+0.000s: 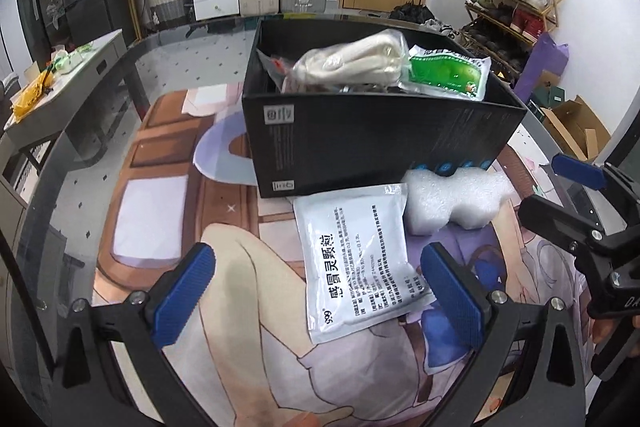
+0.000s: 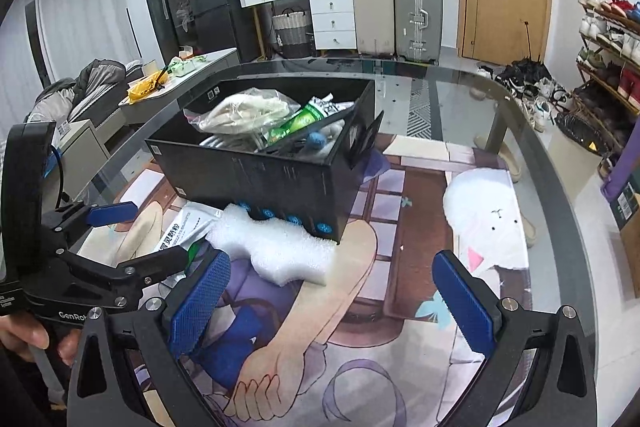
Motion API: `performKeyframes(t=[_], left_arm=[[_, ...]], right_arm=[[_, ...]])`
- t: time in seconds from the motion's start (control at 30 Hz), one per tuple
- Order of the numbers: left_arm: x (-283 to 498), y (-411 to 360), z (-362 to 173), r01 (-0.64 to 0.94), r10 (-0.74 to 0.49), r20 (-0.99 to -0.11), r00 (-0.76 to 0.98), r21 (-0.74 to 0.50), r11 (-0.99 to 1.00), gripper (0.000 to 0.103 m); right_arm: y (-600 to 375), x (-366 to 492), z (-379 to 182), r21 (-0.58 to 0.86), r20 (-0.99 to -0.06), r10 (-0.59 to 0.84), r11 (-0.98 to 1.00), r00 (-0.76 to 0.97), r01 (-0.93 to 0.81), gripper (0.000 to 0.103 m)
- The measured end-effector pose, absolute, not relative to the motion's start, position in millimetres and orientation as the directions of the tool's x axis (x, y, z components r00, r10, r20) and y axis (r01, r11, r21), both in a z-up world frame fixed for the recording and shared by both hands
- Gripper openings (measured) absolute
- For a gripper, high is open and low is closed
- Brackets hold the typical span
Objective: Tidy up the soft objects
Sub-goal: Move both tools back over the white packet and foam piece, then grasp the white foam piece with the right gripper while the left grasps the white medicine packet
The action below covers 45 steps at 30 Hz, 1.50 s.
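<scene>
White medicine sachet (image 1: 356,259) flat on desk (image 1: 168,67), just before black box (image 1: 380,143); foam piece (image 1: 452,201) beside. Left hand-held gripper (image 1: 320,301) spread wide, empty, hovering over sachet. Right hand-held gripper (image 2: 332,301) released too. Next: descend, pinch sachet edge.

A box (image 1: 380,143) is placed on a mat (image 1: 168,155). In front of it, a sachet (image 1: 356,259) and a foam piece (image 1: 452,199) are laid side by side, foam to the right.
</scene>
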<state>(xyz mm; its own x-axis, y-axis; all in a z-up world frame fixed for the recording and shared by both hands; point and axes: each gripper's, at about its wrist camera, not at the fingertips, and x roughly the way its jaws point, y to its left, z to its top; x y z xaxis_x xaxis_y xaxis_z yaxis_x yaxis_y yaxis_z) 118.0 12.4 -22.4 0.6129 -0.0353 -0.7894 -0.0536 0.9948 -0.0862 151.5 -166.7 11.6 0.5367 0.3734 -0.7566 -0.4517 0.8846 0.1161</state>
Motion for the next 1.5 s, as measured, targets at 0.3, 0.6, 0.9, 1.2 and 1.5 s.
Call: performKeyframes(t=[0.3, 0.6, 0.9, 1.2, 1.5], left_arm=[[117, 14, -28, -0.079, -0.04, -0.792, 0.61, -0.111, 0.991, 0.103], [119, 14, -30, -0.083, -0.026, -0.797, 0.603, -0.095, 0.992, 0.103], [121, 12, -30, -0.089, -0.015, -0.802, 0.597, -0.085, 0.992, 0.103], [122, 16, -30, -0.092, -0.027, -0.797, 0.604, -0.103, 0.99, 0.103], [119, 24, -30, -0.09, -0.051, -0.789, 0.613, -0.134, 0.987, 0.103]], right_arm=[[-167, 160, -5, 0.163, -0.779, 0.385, 0.887, 0.496, -0.433, 0.102], [-161, 162, -12, 0.158, -0.798, 0.368, 0.892, 0.477, -0.424, 0.102], [-139, 169, -15, 0.091, -0.825, 0.326, 0.882, 0.461, -0.462, 0.102], [-132, 176, -22, 0.042, -0.858, 0.296, 0.856, 0.421, -0.516, 0.102], [-117, 182, -30, 0.032, -0.86, 0.296, 0.844, 0.415, -0.536, 0.097]])
